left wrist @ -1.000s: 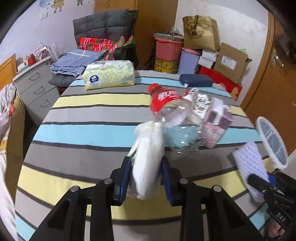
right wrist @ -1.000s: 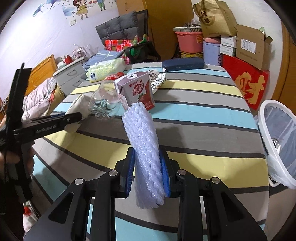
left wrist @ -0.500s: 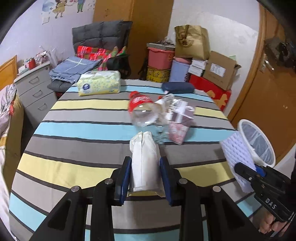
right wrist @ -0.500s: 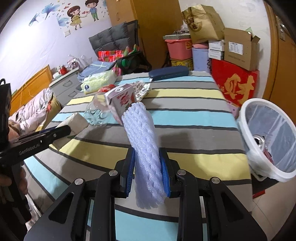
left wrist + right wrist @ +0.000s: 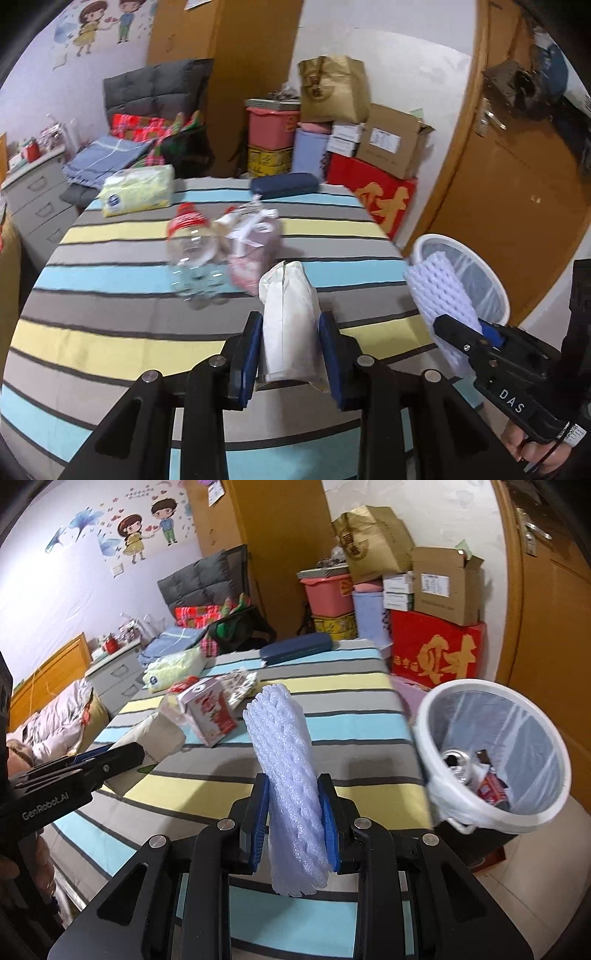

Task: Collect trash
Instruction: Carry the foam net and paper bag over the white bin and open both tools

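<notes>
In the left wrist view the plastic bottle [image 5: 192,254] and milk carton [image 5: 251,254] are motion-blurred, labels unreadable. At the lower right edge, the hand [image 5: 532,448] is cut off (only fingers show). Trash inside the bin [image 5: 439,716] is too jumbled to identify fully.

lilac wall [image 5: 55,590], wooden door [image 5: 517,206]

Both grippers are matte black frames with silver round screws at the joints and blue ribbed pads inside the fingers: the left gripper [image 5: 290,354], the right gripper [image 5: 295,821]. Seen from the side, the right one carries white "DAS" lettering, the left one reads "GenRobot.AI". A dark sleeve [image 5: 580,314] shows at the frame edge.
</notes>
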Demonstrator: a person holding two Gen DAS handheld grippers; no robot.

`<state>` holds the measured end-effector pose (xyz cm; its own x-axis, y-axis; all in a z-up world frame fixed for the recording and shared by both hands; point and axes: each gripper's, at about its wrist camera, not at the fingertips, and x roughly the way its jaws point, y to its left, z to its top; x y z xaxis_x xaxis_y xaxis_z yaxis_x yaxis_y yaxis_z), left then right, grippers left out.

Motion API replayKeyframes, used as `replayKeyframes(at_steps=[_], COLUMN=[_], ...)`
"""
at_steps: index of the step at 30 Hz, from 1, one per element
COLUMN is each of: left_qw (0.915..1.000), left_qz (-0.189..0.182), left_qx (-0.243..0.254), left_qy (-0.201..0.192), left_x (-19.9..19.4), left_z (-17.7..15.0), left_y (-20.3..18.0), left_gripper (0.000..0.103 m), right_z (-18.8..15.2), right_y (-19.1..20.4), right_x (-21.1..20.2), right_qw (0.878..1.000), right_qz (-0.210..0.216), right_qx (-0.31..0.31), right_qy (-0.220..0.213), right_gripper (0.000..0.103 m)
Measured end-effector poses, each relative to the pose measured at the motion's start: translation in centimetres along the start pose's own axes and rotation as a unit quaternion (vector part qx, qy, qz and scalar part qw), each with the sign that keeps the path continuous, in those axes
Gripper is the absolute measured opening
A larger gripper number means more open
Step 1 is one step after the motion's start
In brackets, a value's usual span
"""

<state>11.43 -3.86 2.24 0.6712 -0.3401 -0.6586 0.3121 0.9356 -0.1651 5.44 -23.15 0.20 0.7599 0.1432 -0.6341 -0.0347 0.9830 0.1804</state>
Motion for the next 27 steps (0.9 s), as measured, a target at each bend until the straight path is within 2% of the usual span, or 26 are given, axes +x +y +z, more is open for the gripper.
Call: replayKeyframes(at_steps=[18,27], left_qw=[0.9956,0.9922], left_qz=[-0.060,-0.083], left_qx=[0.072,0.091], left_qy=[0.005,0.018], left_x=[3.0,5.5], left_z=[1.8,2.9], left_y=[-12.1,-16.6], left_gripper=[0.032,0.032], right_z=[0.3,0.7], right_y=[-7.1,-10.3], right_x=[-3.1,-4.1], right_qw=[0.996,0.992], right_qz=[-0.064,-0.099], right_qx=[0.054,0.063], right_qy=[-0.027,-0.037], right_gripper=[0.028,0.028])
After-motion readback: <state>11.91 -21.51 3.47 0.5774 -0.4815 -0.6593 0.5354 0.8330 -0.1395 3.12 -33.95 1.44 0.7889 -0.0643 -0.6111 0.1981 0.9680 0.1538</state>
